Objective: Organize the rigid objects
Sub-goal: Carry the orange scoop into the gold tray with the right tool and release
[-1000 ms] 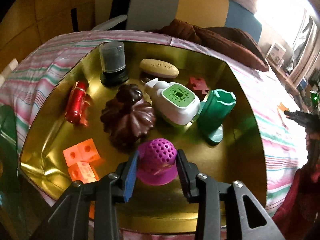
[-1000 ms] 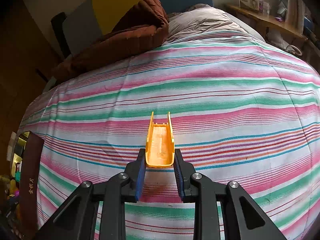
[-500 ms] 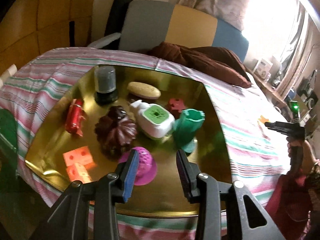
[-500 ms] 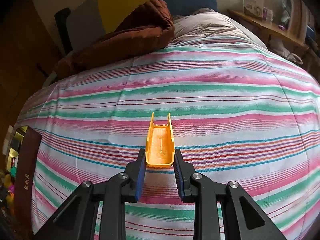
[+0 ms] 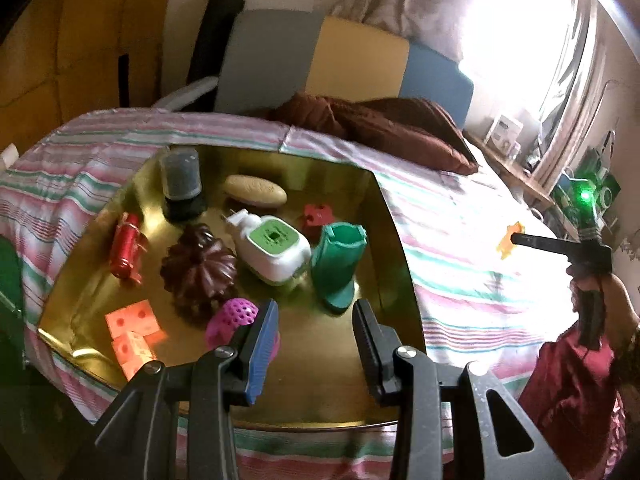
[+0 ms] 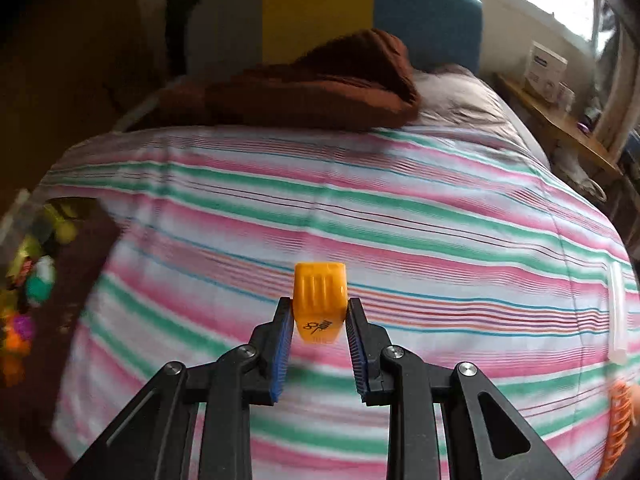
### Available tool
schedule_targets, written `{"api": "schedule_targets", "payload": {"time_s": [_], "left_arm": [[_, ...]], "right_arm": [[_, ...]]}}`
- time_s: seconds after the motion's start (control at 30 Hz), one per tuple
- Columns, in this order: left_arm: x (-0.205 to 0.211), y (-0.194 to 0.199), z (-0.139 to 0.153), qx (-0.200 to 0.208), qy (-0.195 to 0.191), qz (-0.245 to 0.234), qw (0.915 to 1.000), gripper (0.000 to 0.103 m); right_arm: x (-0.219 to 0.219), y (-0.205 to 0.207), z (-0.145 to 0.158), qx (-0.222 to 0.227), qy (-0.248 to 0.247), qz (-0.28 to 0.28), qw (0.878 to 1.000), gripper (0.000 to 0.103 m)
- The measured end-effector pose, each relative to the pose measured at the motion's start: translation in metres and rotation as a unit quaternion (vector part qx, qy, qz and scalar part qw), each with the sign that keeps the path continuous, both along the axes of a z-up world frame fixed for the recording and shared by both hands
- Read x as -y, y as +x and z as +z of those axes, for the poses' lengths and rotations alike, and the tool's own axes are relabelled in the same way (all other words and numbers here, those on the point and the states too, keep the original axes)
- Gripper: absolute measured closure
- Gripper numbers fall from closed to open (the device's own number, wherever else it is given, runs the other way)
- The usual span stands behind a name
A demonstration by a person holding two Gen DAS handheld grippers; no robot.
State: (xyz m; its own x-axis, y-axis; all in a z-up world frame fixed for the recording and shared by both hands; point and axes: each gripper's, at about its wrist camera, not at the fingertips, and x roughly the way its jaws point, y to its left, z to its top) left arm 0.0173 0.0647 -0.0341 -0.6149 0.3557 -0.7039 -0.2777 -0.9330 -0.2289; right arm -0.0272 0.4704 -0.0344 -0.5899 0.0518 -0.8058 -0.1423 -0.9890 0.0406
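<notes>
At the far left of the left wrist view, the gold tray [image 5: 384,264] sits on the striped bedspread [image 5: 460,248] and already holds the sorted pieces: a red cylinder [image 5: 126,250], orange blocks [image 5: 134,330], a dark brown fluted mould [image 5: 198,274], a white and green plug-in device [image 5: 276,250] and a green boot-shaped holder [image 5: 340,266]. The magenta perforated piece [image 5: 234,318] lies on the tray floor just left of the left gripper [image 5: 314,340], whose fingers stand spread with nothing between them, apparently having set it there. Further right, the right gripper [image 6: 318,338] hangs above the bedspread, its pads pinching an orange plastic piece [image 6: 320,302] (end-on to the camera, so its length is hidden). The tray shows only as a blur at that view's left edge, so this piece probably goes there next.
</notes>
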Motion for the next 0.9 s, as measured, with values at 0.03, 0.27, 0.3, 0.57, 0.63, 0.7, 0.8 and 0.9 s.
{"api": "schedule_targets", "payload": {"time_s": [0.03, 0.27, 0.3, 0.57, 0.63, 0.7, 0.8, 0.9], "left_arm": [[0.002, 0.000, 0.001, -0.001, 0.000, 0.004, 1.0000, 0.064], [0.020, 0.004, 0.005, -0.007, 0.017, 0.022, 0.9996, 0.064], [0.022, 0.005, 0.006, -0.009, 0.015, 0.024, 0.9996, 0.064], [0.040, 0.010, 0.008, -0.011, 0.023, 0.043, 0.9987, 0.064], [0.043, 0.010, 0.010, -0.011, 0.021, 0.050, 0.9985, 0.064], [0.046, 0.011, 0.012, -0.017, 0.017, 0.056, 0.9981, 0.064], [0.049, 0.012, 0.016, -0.021, 0.014, 0.062, 0.9977, 0.064], [0.051, 0.012, 0.018, -0.021, 0.013, 0.066, 0.9975, 0.064]], "right_arm": [[0.008, 0.002, 0.004, -0.003, -0.001, 0.005, 1.000, 0.076], [0.094, 0.014, 0.026, -0.027, -0.004, 0.079, 0.997, 0.076], [0.104, 0.016, 0.027, -0.029, -0.005, 0.086, 0.996, 0.076], [0.180, 0.025, 0.026, -0.030, -0.036, 0.144, 0.989, 0.076], [0.197, 0.028, 0.023, -0.025, -0.040, 0.156, 0.987, 0.076], [0.208, 0.030, 0.021, -0.025, -0.044, 0.158, 0.986, 0.076], [0.223, 0.033, 0.018, -0.023, -0.065, 0.159, 0.985, 0.076], [0.238, 0.035, 0.013, -0.019, -0.077, 0.161, 0.984, 0.076]]}}
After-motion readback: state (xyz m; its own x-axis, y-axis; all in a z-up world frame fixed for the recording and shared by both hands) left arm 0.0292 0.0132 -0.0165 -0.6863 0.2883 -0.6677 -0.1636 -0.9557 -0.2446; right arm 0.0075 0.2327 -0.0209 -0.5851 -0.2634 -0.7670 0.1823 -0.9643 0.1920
